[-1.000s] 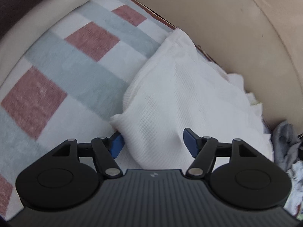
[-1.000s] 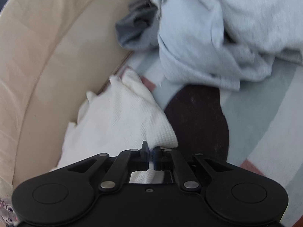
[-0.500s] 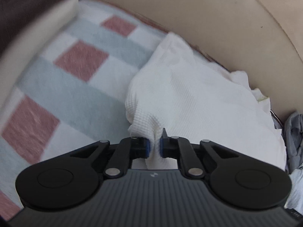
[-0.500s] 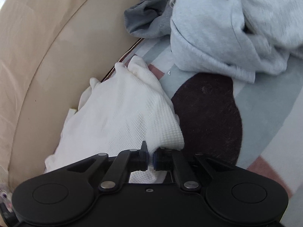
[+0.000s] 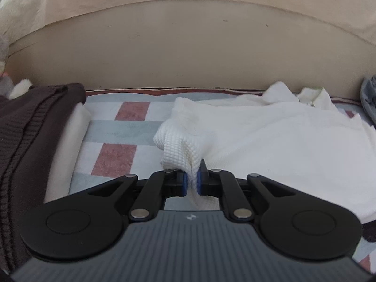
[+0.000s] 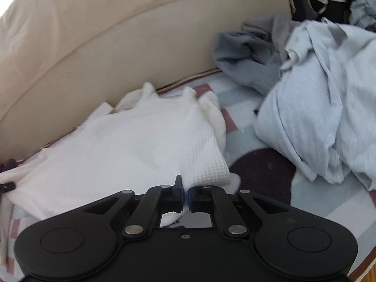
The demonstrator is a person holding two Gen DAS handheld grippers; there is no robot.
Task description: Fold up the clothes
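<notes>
White waffle-knit garment (image 5: 270, 138) spread on the checked blanket (image 5: 122, 127), far edge just beside the beige sofa back (image 5: 188, 54). One near corner pinched tight in the left gripper (image 5: 192, 183), the cloth bunched up between the blue pads. Other near corner (image 6: 206, 169) clamped in the right gripper (image 6: 185, 198), jaws almost closed on it. To the right, a pale blue crumpled garment (image 6: 317, 117) and a grey one (image 6: 246, 56). On the left, a dark brown knit (image 5: 28, 141) over a cream cushion (image 5: 65, 155).

Hemmed by beige backrest (image 5: 188, 54) behind, brown knit (image 5: 28, 141) left, grey clothes heap (image 6: 317, 108) right; open checked blanket (image 5: 122, 127) between.
</notes>
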